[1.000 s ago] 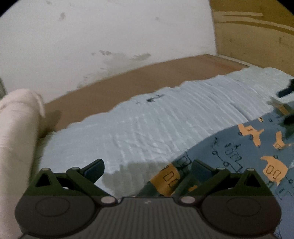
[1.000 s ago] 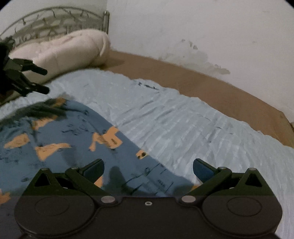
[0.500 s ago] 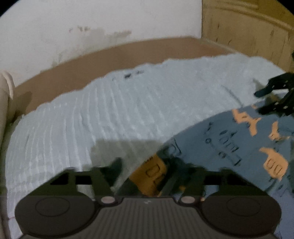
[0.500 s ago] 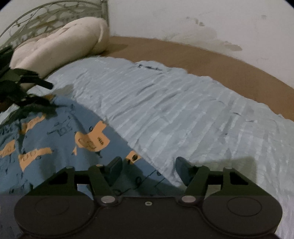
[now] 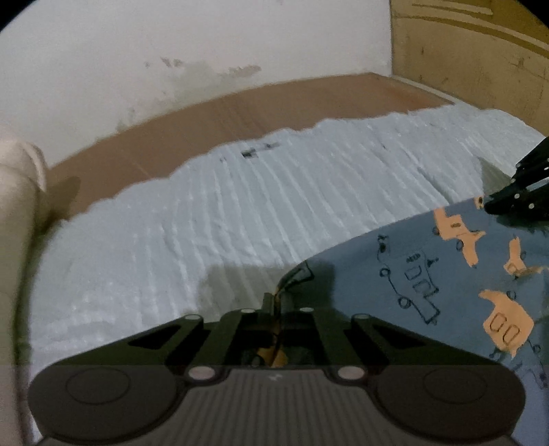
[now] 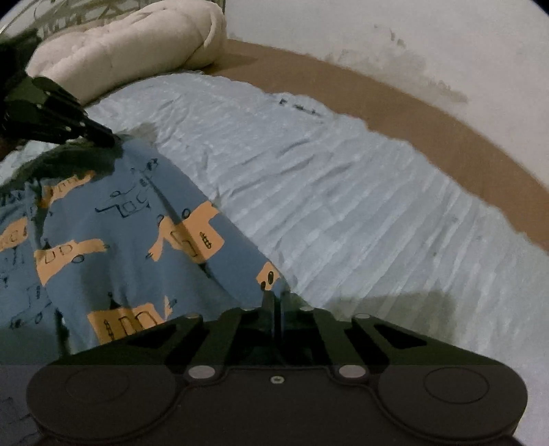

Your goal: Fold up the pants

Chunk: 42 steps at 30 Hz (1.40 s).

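Observation:
The pants point(image 5: 429, 274) are blue with orange vehicle prints and lie on a light blue ribbed bedsheet point(image 5: 240, 223). My left gripper point(image 5: 276, 302) is shut on one corner of the pants edge, at the left end of the cloth. My right gripper point(image 6: 274, 298) is shut on the other corner of the pants point(image 6: 120, 233), at their right end. Each gripper also shows in the other's view: the right one point(image 5: 507, 202) at the far right, the left one point(image 6: 99, 135) at the upper left, both pinching the cloth edge.
A cream pillow point(image 6: 130, 44) lies at the head of the bed by a metal headboard point(image 6: 51, 13). Brown bare mattress point(image 5: 257, 106) runs along the white wall point(image 5: 171, 41). A wooden panel point(image 5: 480, 51) stands at the far right.
Both grippers have gone from open to shut, each closing on a corner of the pants edge. Both have moved forward and down onto the cloth.

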Each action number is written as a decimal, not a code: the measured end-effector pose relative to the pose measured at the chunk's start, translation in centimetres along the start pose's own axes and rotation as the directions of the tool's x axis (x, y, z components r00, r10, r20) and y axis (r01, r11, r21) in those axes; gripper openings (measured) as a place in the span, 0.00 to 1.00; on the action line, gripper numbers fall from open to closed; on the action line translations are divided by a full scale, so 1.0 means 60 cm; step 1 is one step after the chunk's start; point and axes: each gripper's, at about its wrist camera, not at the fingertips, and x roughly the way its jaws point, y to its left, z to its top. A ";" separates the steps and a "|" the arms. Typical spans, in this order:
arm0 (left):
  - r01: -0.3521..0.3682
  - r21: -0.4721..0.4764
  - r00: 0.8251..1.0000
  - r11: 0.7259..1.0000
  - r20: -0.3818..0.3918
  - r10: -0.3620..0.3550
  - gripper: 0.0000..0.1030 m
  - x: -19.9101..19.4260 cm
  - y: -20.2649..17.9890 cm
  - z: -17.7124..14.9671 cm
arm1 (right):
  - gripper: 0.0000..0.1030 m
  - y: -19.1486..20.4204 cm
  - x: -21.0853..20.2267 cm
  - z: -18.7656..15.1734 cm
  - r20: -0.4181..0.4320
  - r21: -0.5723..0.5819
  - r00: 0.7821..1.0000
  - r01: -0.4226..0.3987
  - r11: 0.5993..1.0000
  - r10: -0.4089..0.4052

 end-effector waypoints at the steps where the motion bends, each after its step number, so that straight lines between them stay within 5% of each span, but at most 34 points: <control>1: -0.018 0.001 1.000 1.000 0.016 0.018 0.01 -0.004 -0.003 0.003 | 0.00 0.003 -0.005 0.005 0.013 -0.008 1.000 0.025 1.000 -0.025; 7: -0.141 -0.026 0.984 0.990 0.103 0.143 0.01 -0.003 -0.004 0.016 | 0.00 0.020 -0.020 0.050 0.165 -0.058 0.962 0.231 0.971 -0.218; 13: -0.150 -0.064 0.986 0.987 0.069 0.154 0.01 0.035 0.009 0.000 | 0.00 0.040 0.049 0.057 0.131 -0.102 0.954 0.282 0.954 -0.268; 19: -0.116 -0.080 0.983 0.990 0.133 0.126 0.01 0.001 0.016 -0.007 | 0.00 0.046 0.041 0.045 0.176 -0.084 0.941 0.308 0.948 -0.290; 26: -0.111 -0.077 0.963 0.991 0.237 0.127 0.01 -0.098 0.000 -0.015 | 0.00 0.070 -0.053 0.039 0.271 -0.066 0.917 0.320 0.945 -0.292; 34: -0.132 -0.027 0.924 0.991 0.359 0.133 0.01 -0.252 -0.058 -0.072 | 0.00 0.144 -0.221 -0.030 0.374 -0.091 0.888 0.324 0.942 -0.269; 42: -0.169 0.059 0.906 0.984 0.402 0.131 0.01 -0.331 -0.137 -0.174 | 0.00 0.227 -0.315 -0.122 0.381 -0.132 0.892 0.314 0.940 -0.244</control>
